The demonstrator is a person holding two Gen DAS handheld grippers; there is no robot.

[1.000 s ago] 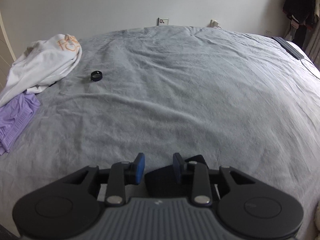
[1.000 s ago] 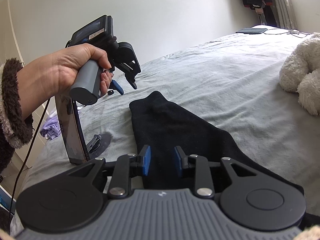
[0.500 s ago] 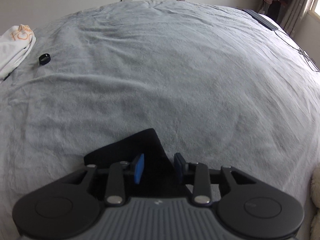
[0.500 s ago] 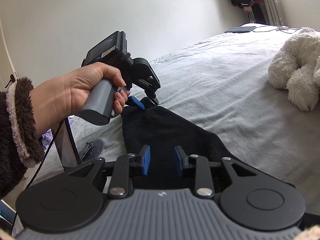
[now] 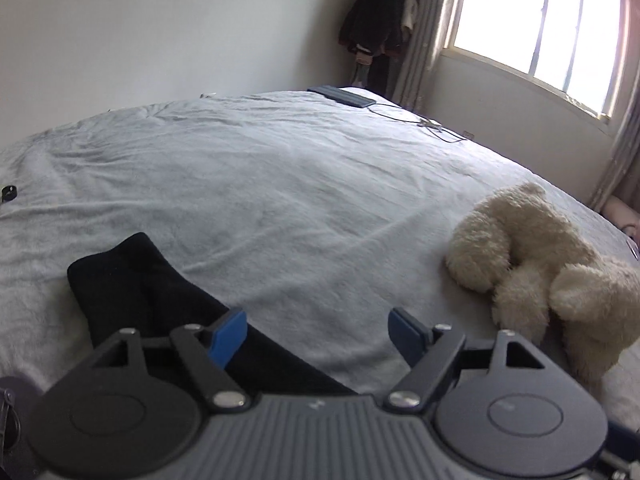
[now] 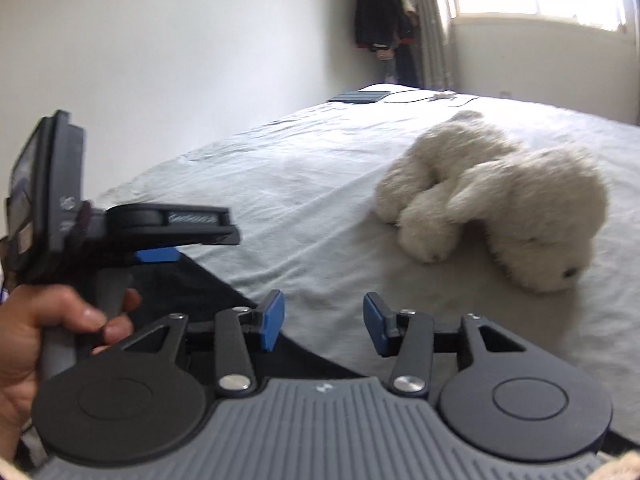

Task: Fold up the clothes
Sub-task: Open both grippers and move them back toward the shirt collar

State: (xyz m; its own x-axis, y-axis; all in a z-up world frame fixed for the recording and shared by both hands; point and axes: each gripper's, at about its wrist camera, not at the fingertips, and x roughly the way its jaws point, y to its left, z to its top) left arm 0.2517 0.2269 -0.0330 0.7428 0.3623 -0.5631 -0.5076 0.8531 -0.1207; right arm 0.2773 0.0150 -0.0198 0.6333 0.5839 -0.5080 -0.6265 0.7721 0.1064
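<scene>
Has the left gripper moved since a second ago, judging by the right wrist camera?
Yes. The left gripper has dropped toward the black garment and swung to point right, toward the stuffed toy; its jaws have just been opening, nothing between them.

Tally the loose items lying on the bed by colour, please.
Black: 2, garment and small ring
Cream: 1, plush toy
Dark blue-grey: 1, flat device
White: 1, cable
Total: 5

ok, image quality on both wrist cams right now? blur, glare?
Left wrist: mostly sharp, window blown out white, fisheye bows the bed. Right wrist: motion blur smears the plush toy and the left gripper; window glare top right.
</scene>
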